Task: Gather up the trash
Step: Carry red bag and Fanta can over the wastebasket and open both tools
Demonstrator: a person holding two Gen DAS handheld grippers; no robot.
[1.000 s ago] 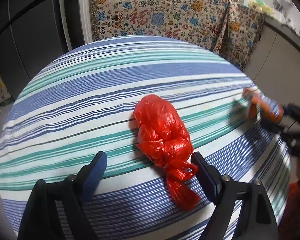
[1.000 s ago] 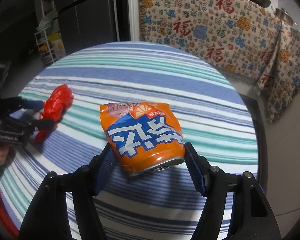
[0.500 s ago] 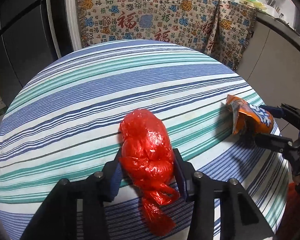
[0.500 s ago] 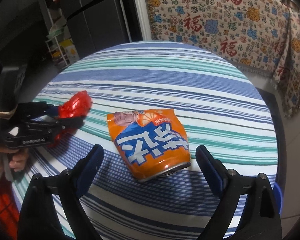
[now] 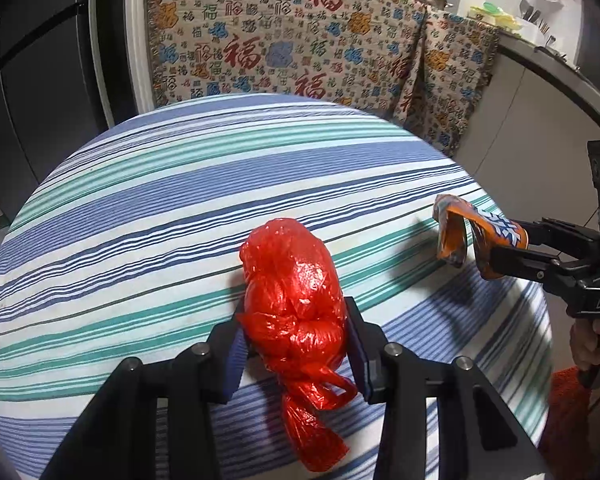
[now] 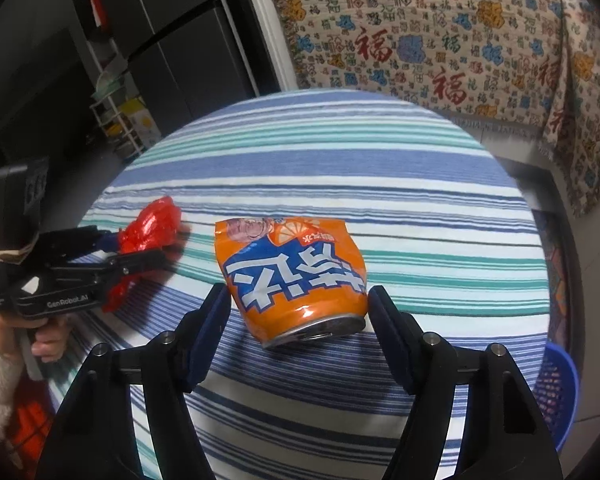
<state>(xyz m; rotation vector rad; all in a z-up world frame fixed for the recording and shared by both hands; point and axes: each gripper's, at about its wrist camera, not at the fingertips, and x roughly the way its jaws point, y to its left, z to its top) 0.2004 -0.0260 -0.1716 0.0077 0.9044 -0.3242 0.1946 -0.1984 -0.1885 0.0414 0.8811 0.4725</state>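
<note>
A knotted red plastic bag (image 5: 294, 292) is held between the pads of my left gripper (image 5: 296, 344), which is shut on it just above the striped round table (image 5: 180, 208). It also shows in the right wrist view (image 6: 152, 228). A crushed orange soda can (image 6: 294, 276) sits between the pads of my right gripper (image 6: 298, 316); the pads touch its sides and it is lifted off the cloth. The can also shows in the left wrist view (image 5: 470, 236), held in the air at the table's right edge.
A patterned cloth (image 5: 300, 48) hangs behind the table. A dark fridge (image 6: 172, 40) stands at the back left. A blue mesh basket (image 6: 556, 392) sits on the floor to the right of the table. A small rack (image 6: 120, 120) stands beside the fridge.
The left gripper closed on the red bag and lifted it. The right gripper opened half a second ago, then closed on the can and raised it.
</note>
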